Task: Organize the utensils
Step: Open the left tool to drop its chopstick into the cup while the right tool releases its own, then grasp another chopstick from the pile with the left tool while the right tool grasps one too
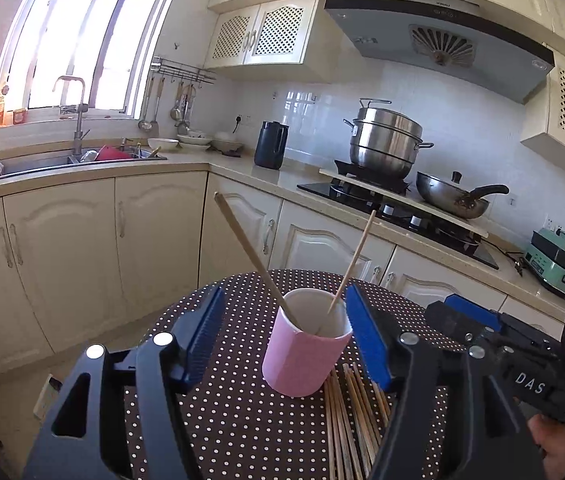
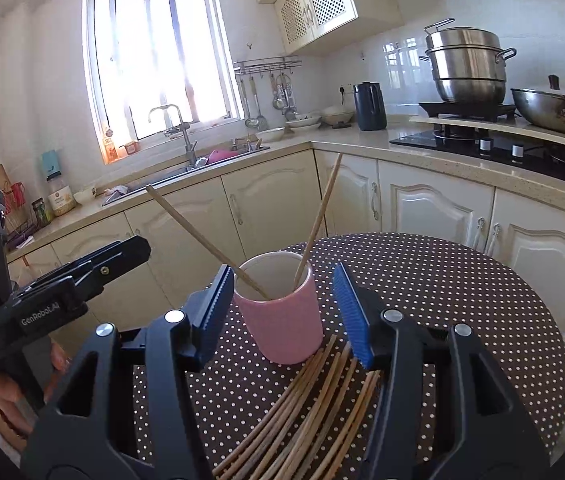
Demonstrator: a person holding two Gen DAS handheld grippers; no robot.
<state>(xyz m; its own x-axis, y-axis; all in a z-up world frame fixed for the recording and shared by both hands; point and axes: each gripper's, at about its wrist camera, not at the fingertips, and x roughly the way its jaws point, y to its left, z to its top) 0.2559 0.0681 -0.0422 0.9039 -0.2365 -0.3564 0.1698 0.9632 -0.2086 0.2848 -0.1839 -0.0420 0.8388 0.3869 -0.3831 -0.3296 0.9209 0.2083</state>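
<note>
Black tongs (image 1: 282, 320), ribbed blue pads (image 1: 366, 340)

Pink cup (image 1: 302, 354) between open tool (image 1: 284, 332) pads

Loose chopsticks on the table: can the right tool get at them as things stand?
Probably yes: the right tool is open and empty, the chopsticks lie uncovered just below it, and the pink cup stands beyond.

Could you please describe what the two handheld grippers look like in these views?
Both the left gripper and the right gripper have black angular bodies, silver pivot bolts and blue ribbed pads. White lettering marks their sides.
</note>
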